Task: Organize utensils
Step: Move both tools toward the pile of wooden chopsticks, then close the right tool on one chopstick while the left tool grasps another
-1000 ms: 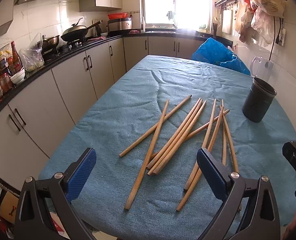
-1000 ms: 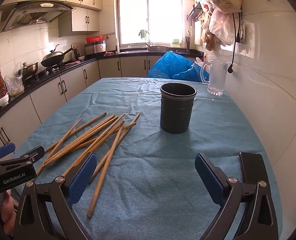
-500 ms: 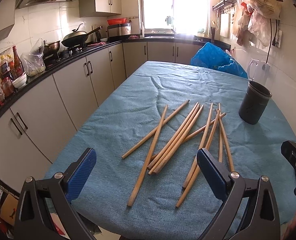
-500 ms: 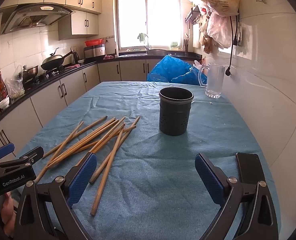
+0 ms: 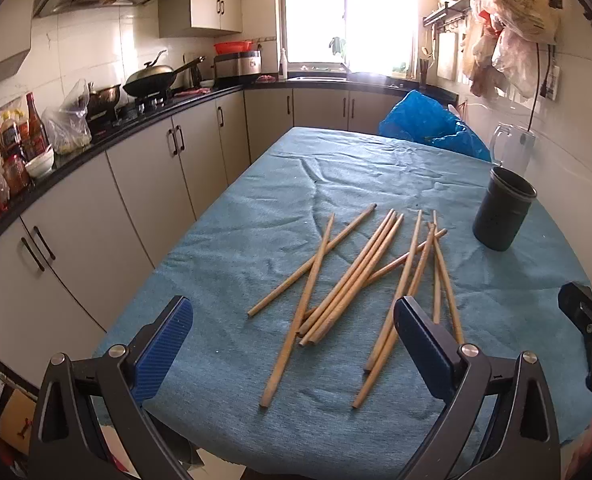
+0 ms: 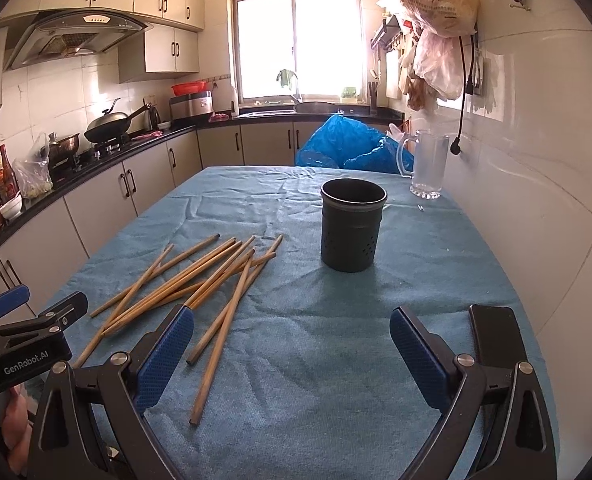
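Several wooden chopsticks lie loosely crossed on the blue-cloth table; they also show in the right wrist view. A dark perforated utensil holder stands upright and empty to their right, also in the left wrist view. My left gripper is open and empty, held above the table's near edge in front of the chopsticks. My right gripper is open and empty, near the front edge, facing the holder.
A black phone lies on the cloth at the right front. A clear glass jug and a blue plastic bag sit at the far end. Kitchen cabinets and counter run along the left; a tiled wall stands on the right.
Both grippers have risen and drawn back a little, so the chopsticks and holder look slightly farther away. Nothing on the table has moved.
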Tool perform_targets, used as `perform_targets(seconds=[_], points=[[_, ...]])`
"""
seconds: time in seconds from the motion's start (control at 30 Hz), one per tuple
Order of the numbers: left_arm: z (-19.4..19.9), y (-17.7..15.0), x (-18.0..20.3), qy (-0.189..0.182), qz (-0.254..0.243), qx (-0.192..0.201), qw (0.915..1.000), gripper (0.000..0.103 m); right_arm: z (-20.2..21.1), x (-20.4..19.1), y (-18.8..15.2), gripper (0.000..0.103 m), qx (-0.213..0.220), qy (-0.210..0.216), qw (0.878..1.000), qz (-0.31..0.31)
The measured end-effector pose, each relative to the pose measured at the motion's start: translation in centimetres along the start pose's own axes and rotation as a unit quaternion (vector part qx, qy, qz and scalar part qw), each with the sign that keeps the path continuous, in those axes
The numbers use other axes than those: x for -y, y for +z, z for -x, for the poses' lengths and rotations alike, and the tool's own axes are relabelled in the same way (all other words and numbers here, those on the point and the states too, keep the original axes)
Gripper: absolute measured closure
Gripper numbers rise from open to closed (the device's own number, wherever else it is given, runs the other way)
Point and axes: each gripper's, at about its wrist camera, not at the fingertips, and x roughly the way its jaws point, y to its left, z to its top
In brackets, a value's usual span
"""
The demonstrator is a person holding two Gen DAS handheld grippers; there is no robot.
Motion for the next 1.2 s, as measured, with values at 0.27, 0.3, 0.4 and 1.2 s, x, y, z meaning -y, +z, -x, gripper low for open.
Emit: perform_targets(seconds=[0.27, 0.3, 0.4, 1.2], points=[[-2.9, 1.2, -2.3, -0.002, -0.005, -0.051, 0.9987, 0.003, -3.1, 1.3, 1.3, 0.023, -0.062, 0.073, 0.995, -0.032], [-3.5, 1.4, -2.8, -0.010, 0.000, -0.061, 0.9981, 0.003, -3.8, 1.5, 1.9, 0.028, -0.075, 0.085, 0.993, -0.038], [-4.6, 1.8, -4.1, -0.041, 0.025, -0.084, 0.9953, 0.016, -5.2, 1.5, 3.0, 0.042, -0.077, 0.121, 0.989, -0.046], [-11.9, 6.6, -4.2, -0.112, -0.016, -0.192, 0.9749, 0.061, -18.9, -1.8, 6.4, 0.080, -0.272, 0.167, 0.933, -0.167]])
